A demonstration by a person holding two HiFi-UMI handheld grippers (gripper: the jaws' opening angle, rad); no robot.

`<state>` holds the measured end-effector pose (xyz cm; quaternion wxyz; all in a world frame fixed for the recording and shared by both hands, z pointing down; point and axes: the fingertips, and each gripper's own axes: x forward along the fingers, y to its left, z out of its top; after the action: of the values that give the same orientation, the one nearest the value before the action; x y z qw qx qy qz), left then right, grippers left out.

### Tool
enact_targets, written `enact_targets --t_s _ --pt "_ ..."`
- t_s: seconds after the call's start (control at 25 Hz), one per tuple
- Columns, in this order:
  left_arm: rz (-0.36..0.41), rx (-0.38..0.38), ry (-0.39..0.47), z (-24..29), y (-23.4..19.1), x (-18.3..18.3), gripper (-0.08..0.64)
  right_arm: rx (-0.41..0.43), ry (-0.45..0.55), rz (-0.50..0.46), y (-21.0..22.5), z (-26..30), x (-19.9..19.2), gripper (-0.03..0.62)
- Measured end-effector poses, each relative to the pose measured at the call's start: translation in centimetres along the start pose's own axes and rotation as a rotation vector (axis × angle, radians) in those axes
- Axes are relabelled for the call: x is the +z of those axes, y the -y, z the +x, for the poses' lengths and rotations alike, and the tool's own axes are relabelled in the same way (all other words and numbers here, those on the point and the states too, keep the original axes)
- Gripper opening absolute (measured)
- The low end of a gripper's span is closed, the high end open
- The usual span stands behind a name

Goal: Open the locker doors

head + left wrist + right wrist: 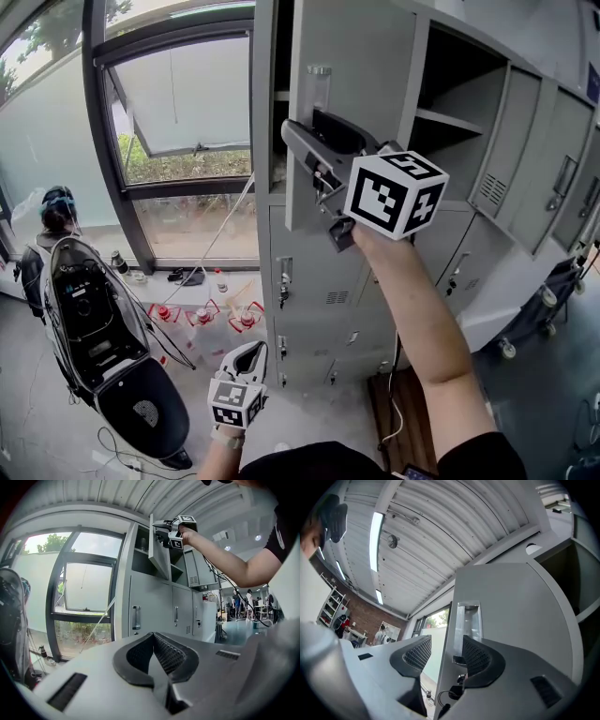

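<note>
Grey jaws of the left claw [153, 639] are pressed together on nothing, low and near, apparently because it is not needed for this step. Higher and farther, the right claw [446, 644] is set with its jaws apart astride the free edge of the upper locker door [356, 56], beside the recessed handle [468, 620]; the door is already swung out, probably to be drawn wider. Below, the lower locker doors [309, 253] are shut.

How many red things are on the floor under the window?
3, in a row: left red thing, middle red thing, right red thing nearest the lockers. The scooter may hide more.
</note>
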<state>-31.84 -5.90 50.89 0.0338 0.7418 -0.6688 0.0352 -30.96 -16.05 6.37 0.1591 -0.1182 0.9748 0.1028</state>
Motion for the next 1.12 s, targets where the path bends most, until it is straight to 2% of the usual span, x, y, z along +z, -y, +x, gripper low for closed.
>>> enact_targets --t_s 0.28,0.4,0.76,1.12 --pt "-0.007 -0.017 0.004 -0.6 4.7 0.1 0.019 -0.014 -0.045 -0.064 -0.4 -3.9 0.9 0.211" --pt "-0.007 -0.025 0.004 -0.8 6.3 0.0 0.019 -0.034 -0.042 -0.068 0.0 -5.5 1.5 0.170" --pt "0.003 -0.065 -0.008 0.0 9.9 0.2 0.020 -0.047 -0.028 -0.058 1.2 -10.1 3.1 0.198" --pt "0.030 -0.162 -0.021 1.7 15.6 0.3 0.020 -0.112 -0.016 -0.094 3.0 -16.8 5.1 0.186"
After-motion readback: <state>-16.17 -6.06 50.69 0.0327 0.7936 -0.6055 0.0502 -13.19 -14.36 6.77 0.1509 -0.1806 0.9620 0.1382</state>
